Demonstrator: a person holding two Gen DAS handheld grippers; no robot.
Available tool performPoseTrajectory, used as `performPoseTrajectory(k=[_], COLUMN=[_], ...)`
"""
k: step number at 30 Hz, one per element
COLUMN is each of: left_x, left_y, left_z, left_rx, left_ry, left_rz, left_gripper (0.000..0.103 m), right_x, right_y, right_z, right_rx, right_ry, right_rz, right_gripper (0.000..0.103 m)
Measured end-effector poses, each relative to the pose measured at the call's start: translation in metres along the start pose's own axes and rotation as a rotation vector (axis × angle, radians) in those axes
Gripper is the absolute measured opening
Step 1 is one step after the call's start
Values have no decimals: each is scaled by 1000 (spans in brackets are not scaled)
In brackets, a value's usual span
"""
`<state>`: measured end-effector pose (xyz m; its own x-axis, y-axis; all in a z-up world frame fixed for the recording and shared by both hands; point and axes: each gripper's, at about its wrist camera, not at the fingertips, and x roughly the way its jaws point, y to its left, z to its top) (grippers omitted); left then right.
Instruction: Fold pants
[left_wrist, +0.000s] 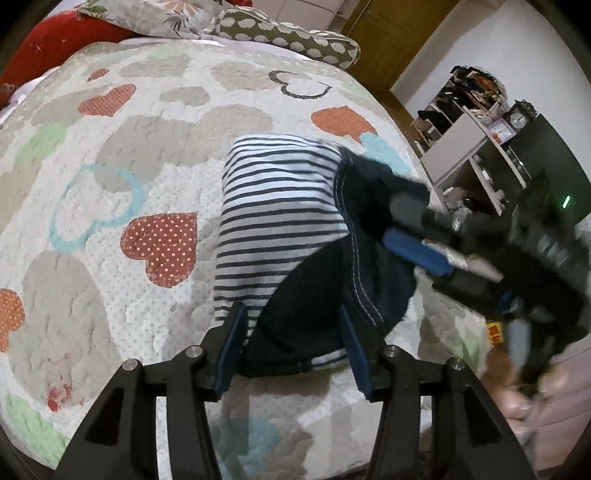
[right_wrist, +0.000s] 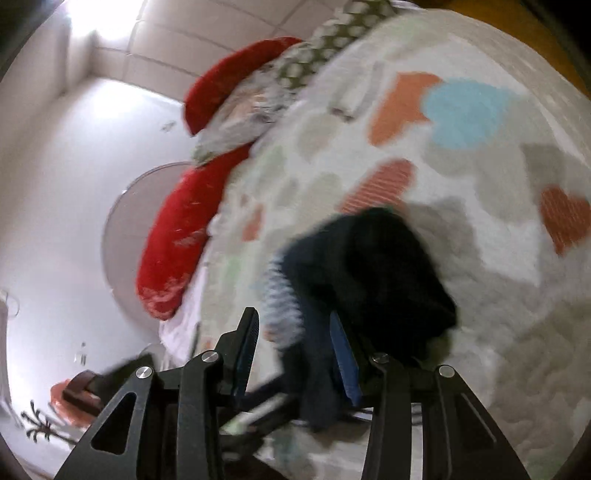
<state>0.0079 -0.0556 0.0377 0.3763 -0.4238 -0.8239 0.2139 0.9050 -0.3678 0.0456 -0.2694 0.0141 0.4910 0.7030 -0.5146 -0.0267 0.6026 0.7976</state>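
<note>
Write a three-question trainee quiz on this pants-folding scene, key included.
1. True or false: the pants lie on a bare wooden floor.
2. What pattern does the pants' lighter fabric show? A) stripes B) checks C) flowers
3. Fill in: the hearts on the quilt under the pants include a red one with white ____.

Key: 1 false, they lie on the quilt; 2 A; 3 dots.

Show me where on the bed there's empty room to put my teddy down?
The quilt is bare left of the striped pants, around the dotted red heart, and up toward the pillows. It gets crowded at the pants, where the left tongs and right tongs both work.
</note>
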Motion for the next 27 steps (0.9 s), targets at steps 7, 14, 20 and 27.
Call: performPoseTrajectory(k=[7,14,20,27], left_x=[-19,34,54,22], left_y=[-7,-5,20,24], left_z=[41,95,99,90], left_rx=[-9,6,-88,-142], left_ry=[-52,-23,5,-20], left_rz=[-32,134,119,10], left_gripper=[52,54,59,60], right_x=[-25,-30,-5,-12], right_y=[-16,-4,-11,-6], right_z=[-7,11,43,35], right_rx=[0,-21,16,-29], right_ry=[-87,-159,-125,-148], right_rz=[-16,8,3,-75], right_gripper=[46,47,48,48])
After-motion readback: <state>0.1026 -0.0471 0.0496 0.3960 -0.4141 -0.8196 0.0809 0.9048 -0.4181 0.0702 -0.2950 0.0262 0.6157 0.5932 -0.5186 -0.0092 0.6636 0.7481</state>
